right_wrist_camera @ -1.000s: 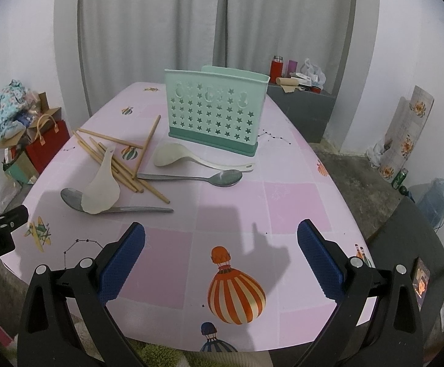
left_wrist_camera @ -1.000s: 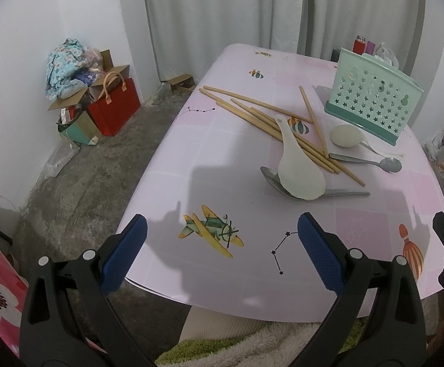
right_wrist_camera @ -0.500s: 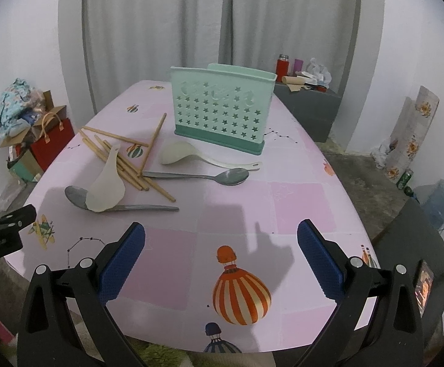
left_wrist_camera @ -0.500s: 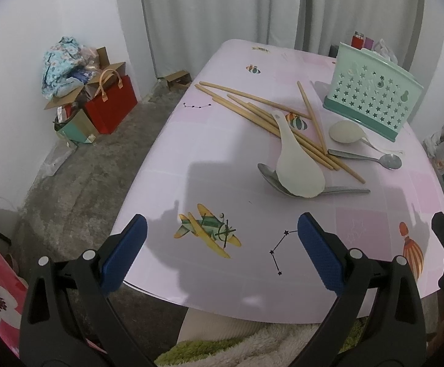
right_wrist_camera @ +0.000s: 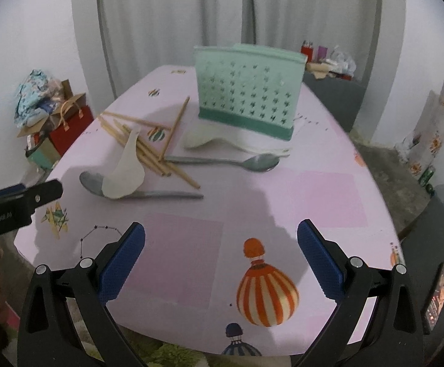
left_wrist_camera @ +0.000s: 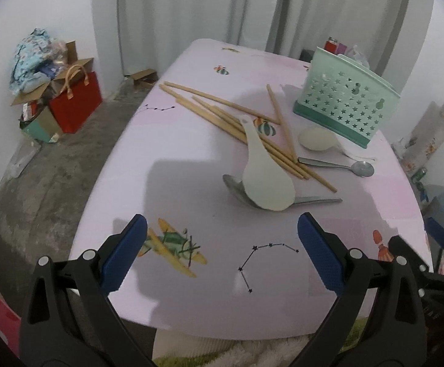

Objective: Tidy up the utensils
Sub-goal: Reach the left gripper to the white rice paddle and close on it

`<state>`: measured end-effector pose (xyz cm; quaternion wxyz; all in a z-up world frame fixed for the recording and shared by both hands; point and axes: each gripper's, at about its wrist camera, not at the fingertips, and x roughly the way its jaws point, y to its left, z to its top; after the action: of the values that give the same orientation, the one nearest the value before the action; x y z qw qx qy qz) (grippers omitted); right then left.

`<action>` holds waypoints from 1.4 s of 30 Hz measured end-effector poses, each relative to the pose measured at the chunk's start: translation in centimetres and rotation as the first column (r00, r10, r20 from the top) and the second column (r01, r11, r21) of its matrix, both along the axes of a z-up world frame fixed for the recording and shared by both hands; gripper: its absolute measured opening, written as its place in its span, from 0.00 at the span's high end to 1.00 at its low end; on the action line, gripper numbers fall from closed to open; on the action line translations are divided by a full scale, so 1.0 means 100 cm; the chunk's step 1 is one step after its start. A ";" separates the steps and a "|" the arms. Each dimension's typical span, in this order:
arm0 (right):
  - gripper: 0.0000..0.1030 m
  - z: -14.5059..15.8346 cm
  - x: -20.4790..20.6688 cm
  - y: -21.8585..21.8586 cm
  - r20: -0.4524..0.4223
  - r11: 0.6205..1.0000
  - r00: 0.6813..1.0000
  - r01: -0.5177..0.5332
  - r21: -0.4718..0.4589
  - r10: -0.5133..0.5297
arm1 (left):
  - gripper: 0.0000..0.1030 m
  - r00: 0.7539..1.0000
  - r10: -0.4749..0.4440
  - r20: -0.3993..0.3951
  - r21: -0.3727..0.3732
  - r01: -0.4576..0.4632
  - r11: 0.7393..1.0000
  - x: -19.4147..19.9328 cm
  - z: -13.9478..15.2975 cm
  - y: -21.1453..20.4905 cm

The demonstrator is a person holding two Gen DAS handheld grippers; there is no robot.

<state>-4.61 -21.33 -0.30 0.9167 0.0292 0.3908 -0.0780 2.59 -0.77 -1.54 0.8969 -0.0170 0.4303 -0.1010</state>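
The table (right_wrist_camera: 328,195), covered in pink patterned cloth, carries all utensils. The mint utensil holder (right_wrist_camera: 247,91) stands upright at the far side, its perforated broad face toward the right wrist camera.

Left gripper (left_wrist_camera: 220,252): held low over the near left table edge, pointing forward across the table; fingers spread wide, gripping nothing. Right gripper (right_wrist_camera: 220,252): held over the near right edge, pointing toward the holder; fingers likewise spread wide and empty.

The wooden chopsticks (left_wrist_camera: 240,128) lie in a loose bundle left of the holder, long axes running diagonally from far left to near right; one stick crosses the others. The white rice paddle (left_wrist_camera: 263,174) lies across the bundle, handle pointing away, blade nearest the left gripper and resting on a large metal spoon (right_wrist_camera: 93,182) whose handle points right. A second white paddle (left_wrist_camera: 316,139) lies just in front of the holder. A smaller metal spoon (right_wrist_camera: 260,162) lies near it, bowl to the right.
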 end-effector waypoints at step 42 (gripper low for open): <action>0.06 -0.060 0.081 -0.025 -0.012 0.969 0.989 -0.143 0.201 0.149 | 0.59 0.900 -0.129 -0.416 -0.278 0.009 0.960 0.101 -0.061 -0.028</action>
<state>3.45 -23.80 -6.28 0.9069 0.0911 0.4103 0.0290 12.65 -3.57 -7.65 0.7647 -0.1451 0.6001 -0.1844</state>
